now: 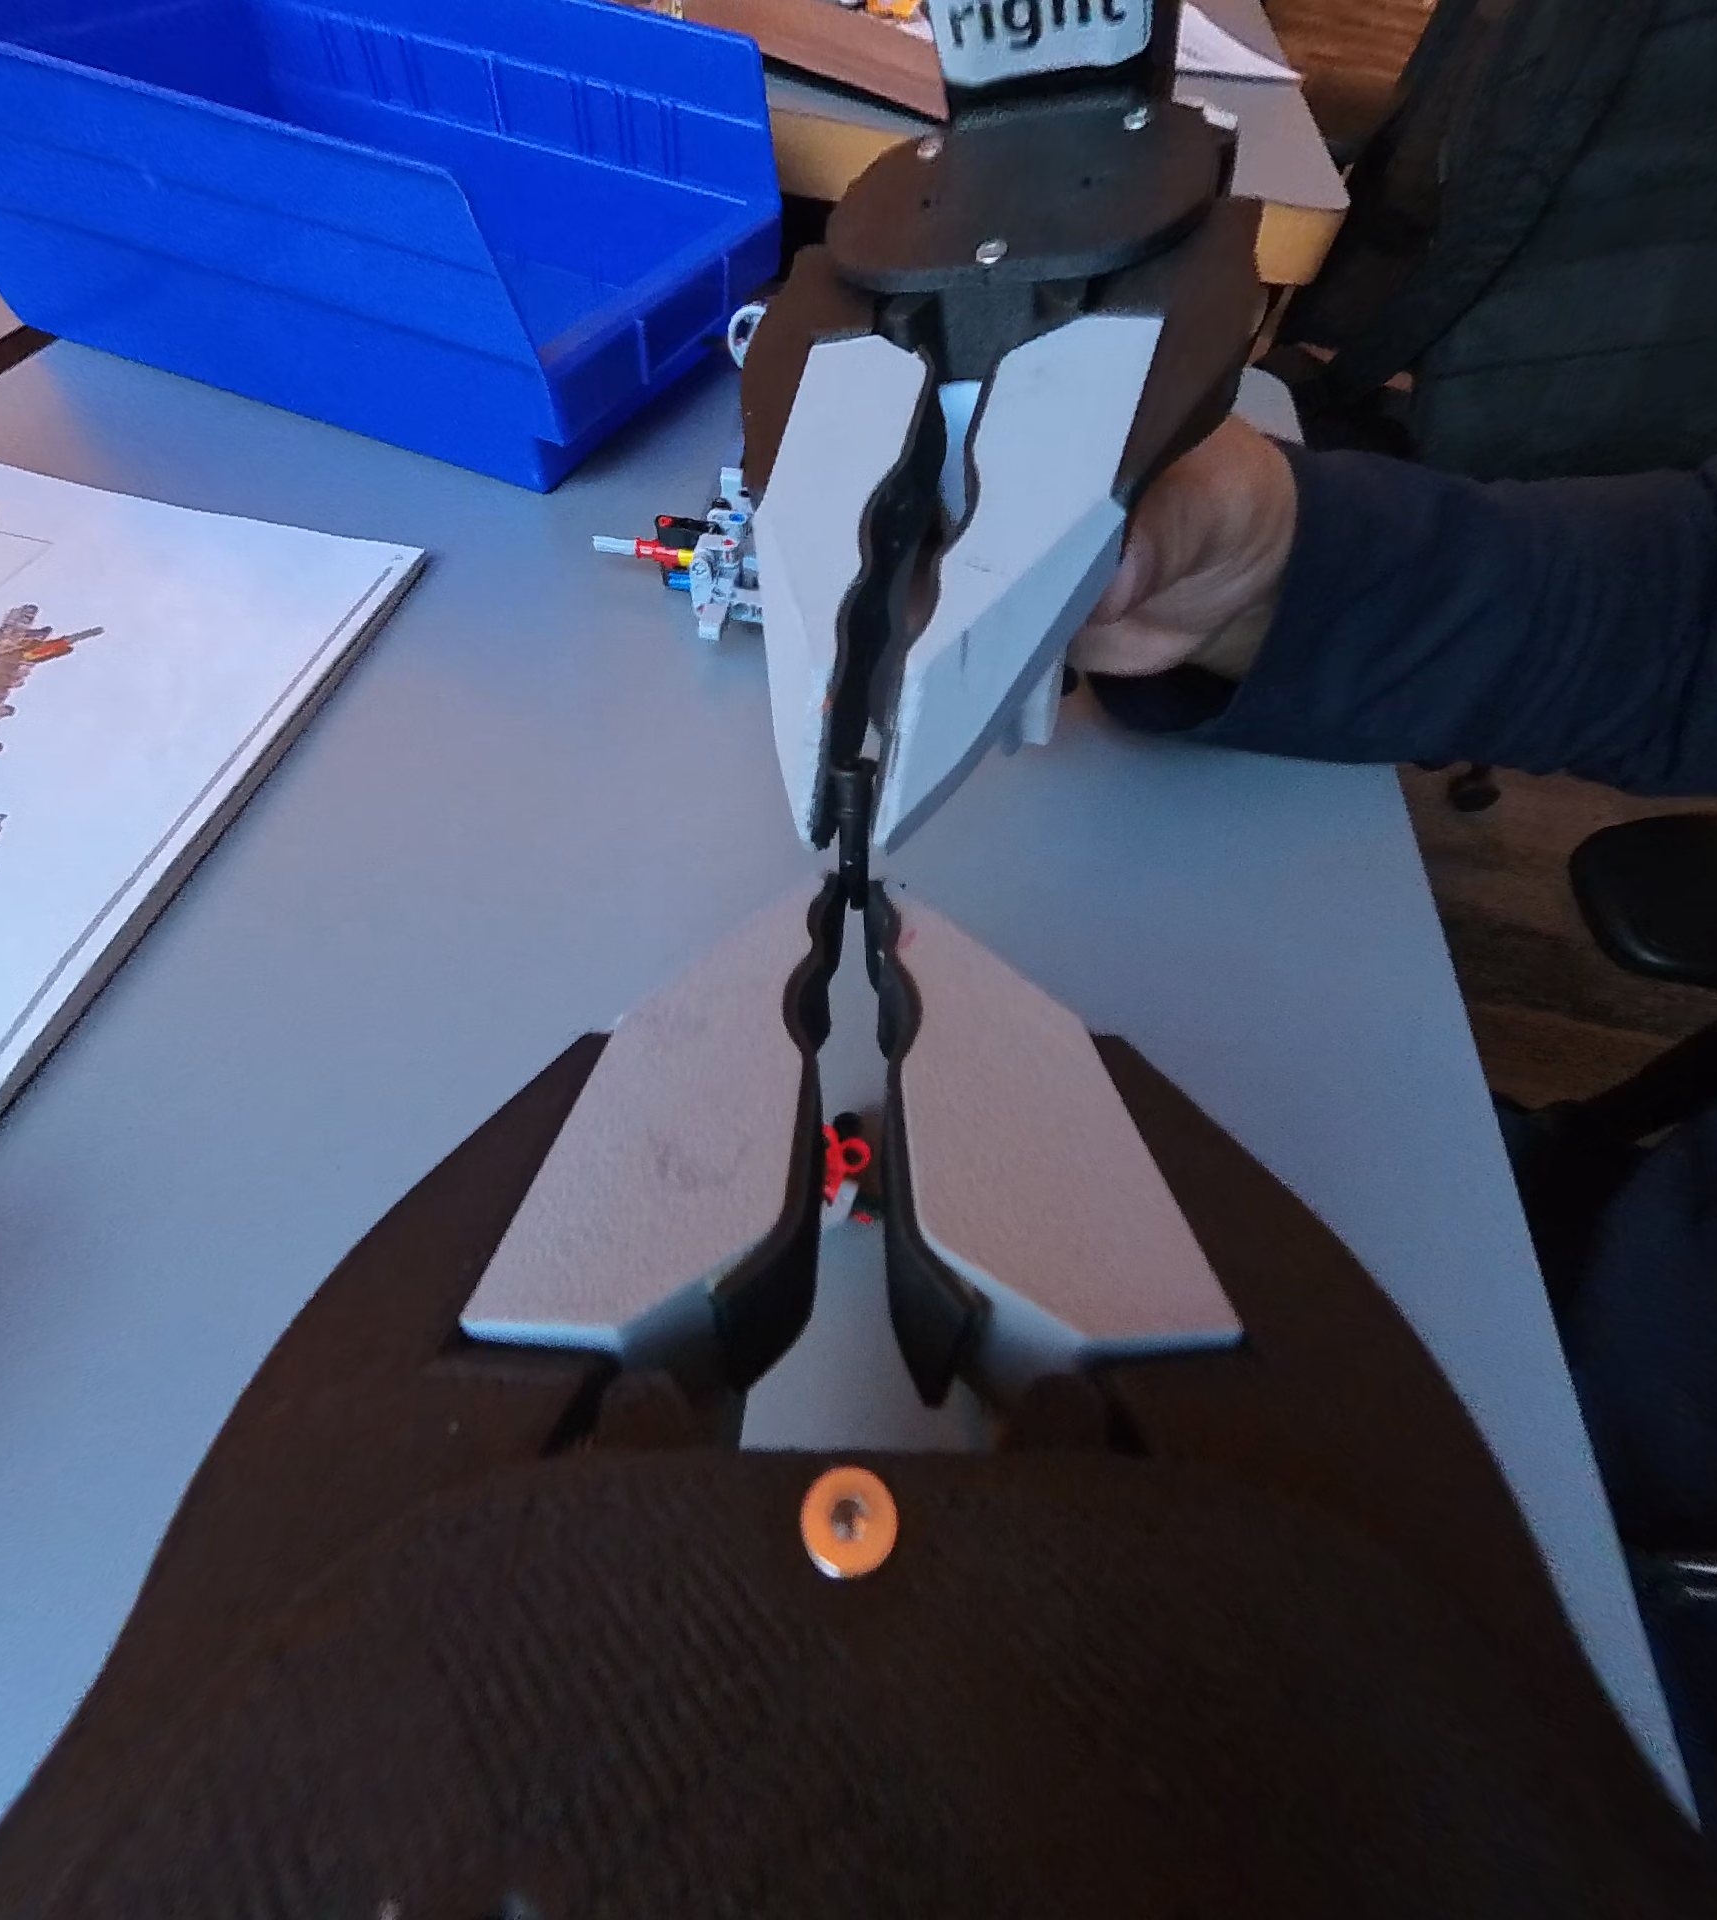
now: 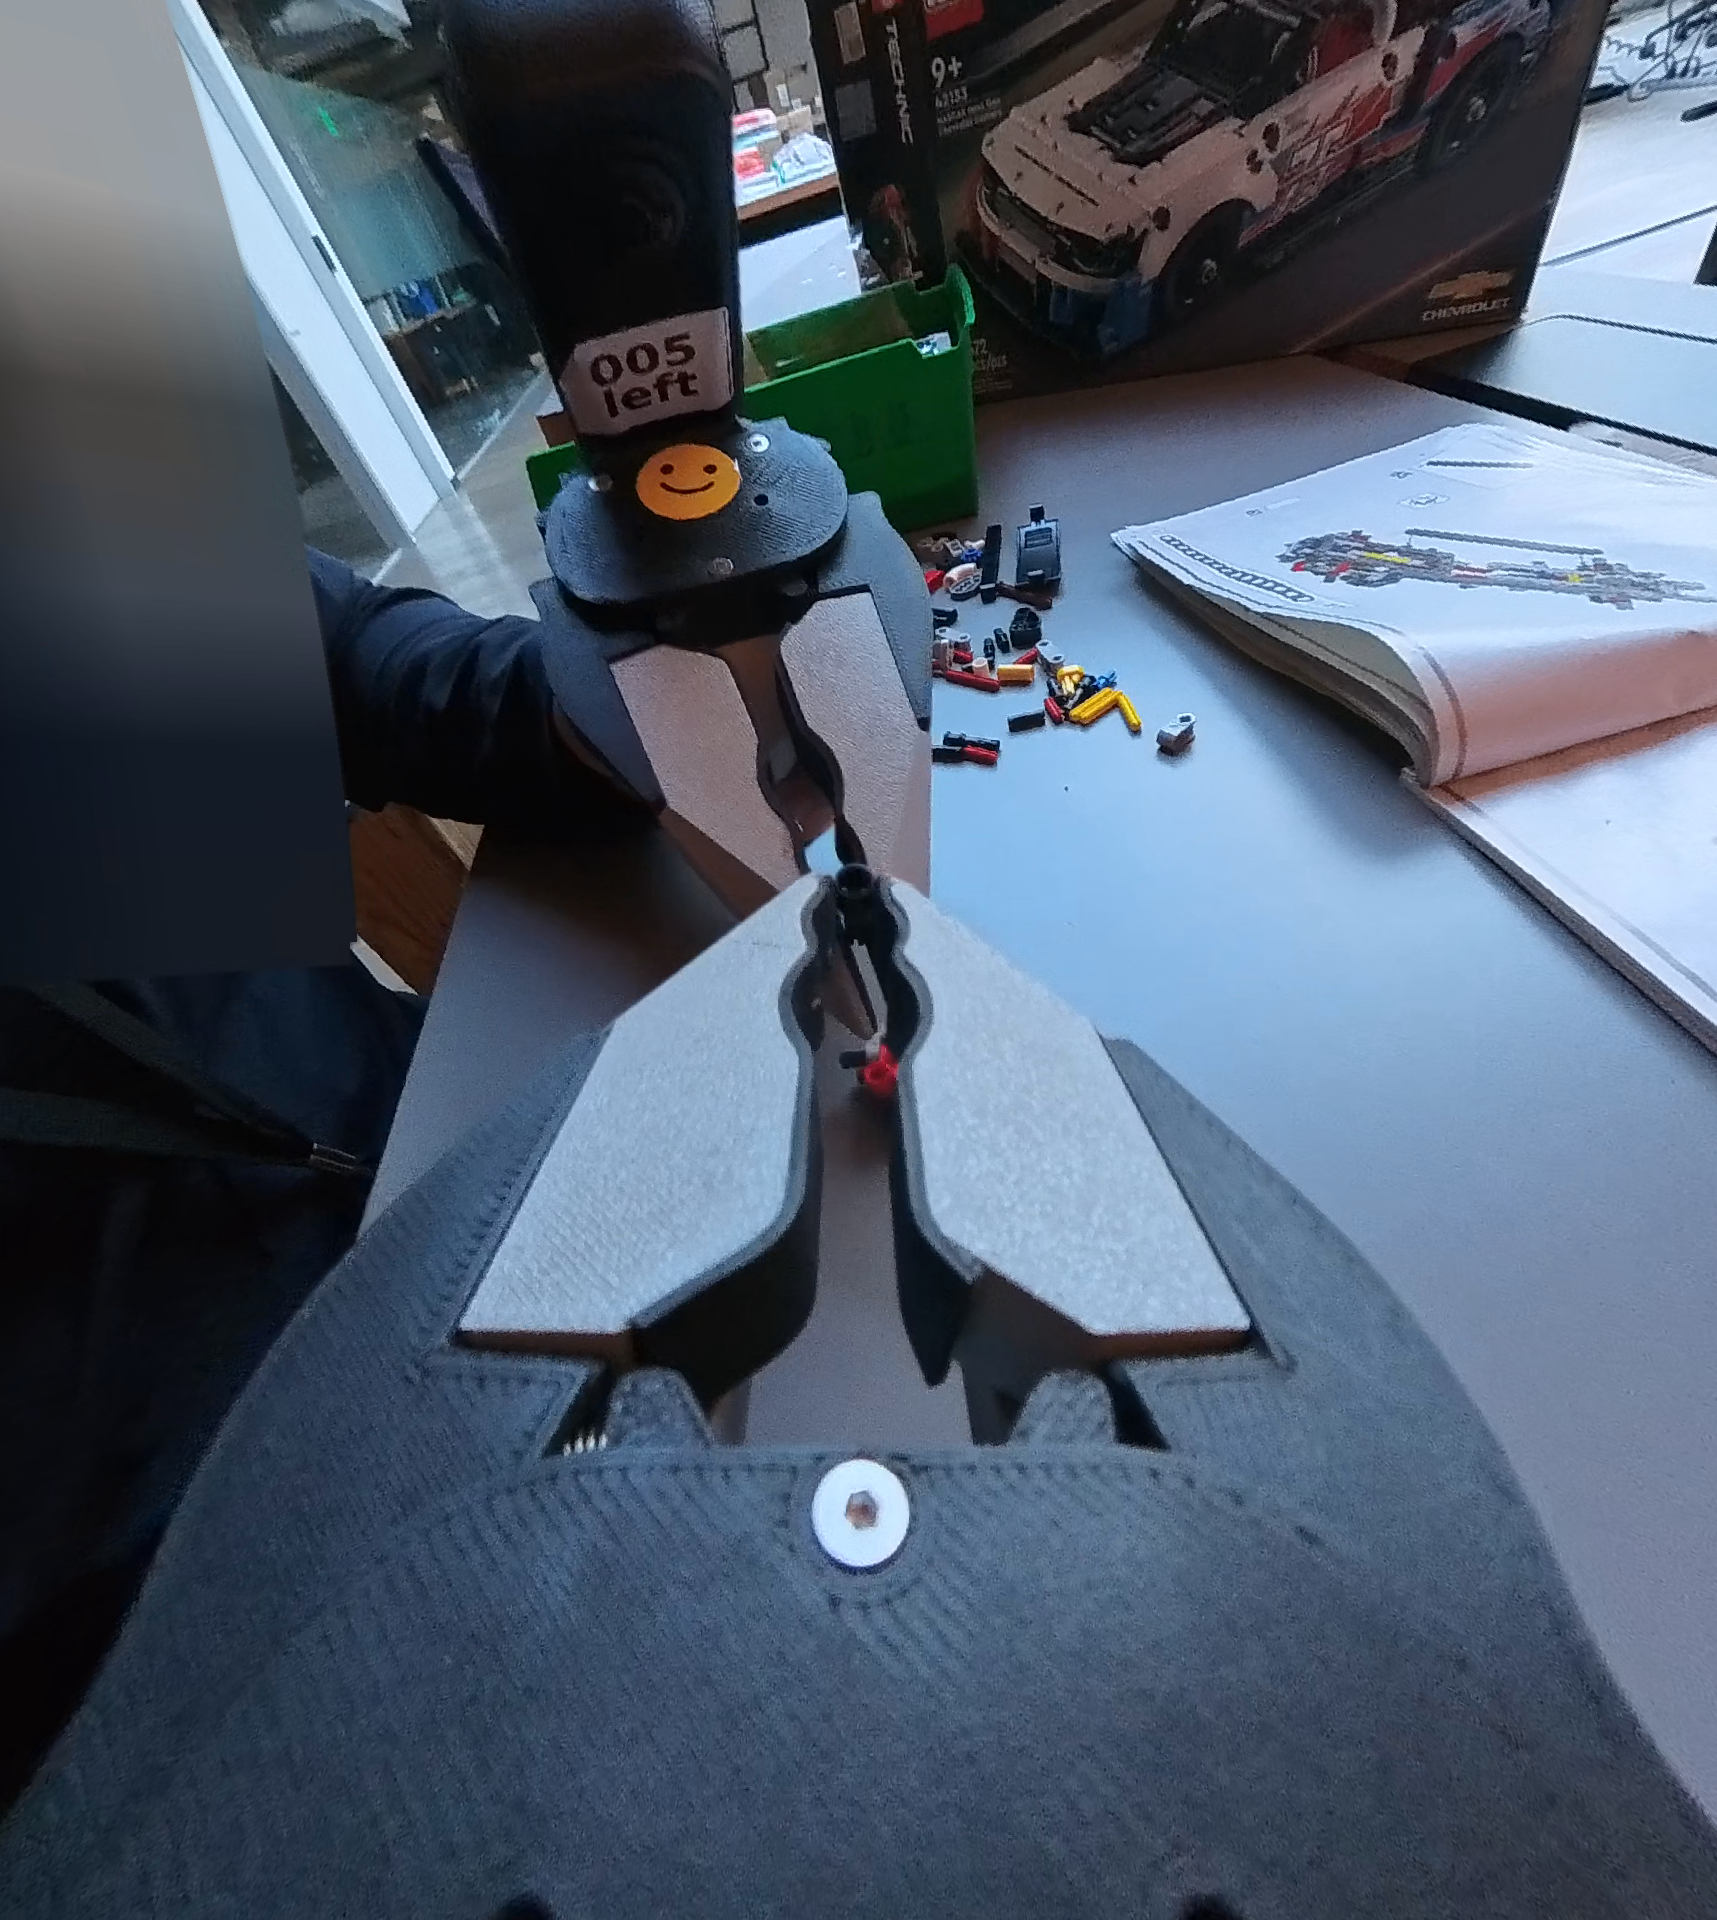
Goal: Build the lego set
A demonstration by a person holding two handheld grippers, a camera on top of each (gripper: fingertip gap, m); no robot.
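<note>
Both grippers meet tip to tip above the grey table. A small black pin spans between them. My right gripper is shut on the pin's thicker barrel; it comes in from the top of the left wrist view. My left gripper is shut on the pin's thin lower end; it stands just beyond the pin in the right wrist view. A small red and black piece lies on the table under the jaws and shows in the right wrist view too.
A blue bin, an open instruction booklet and a small grey assembly are on the table. Loose pieces, a green bin and a car-set box stand farther back. A hand holds the right gripper. Left and right tips are no more than a few centimetres apart.
</note>
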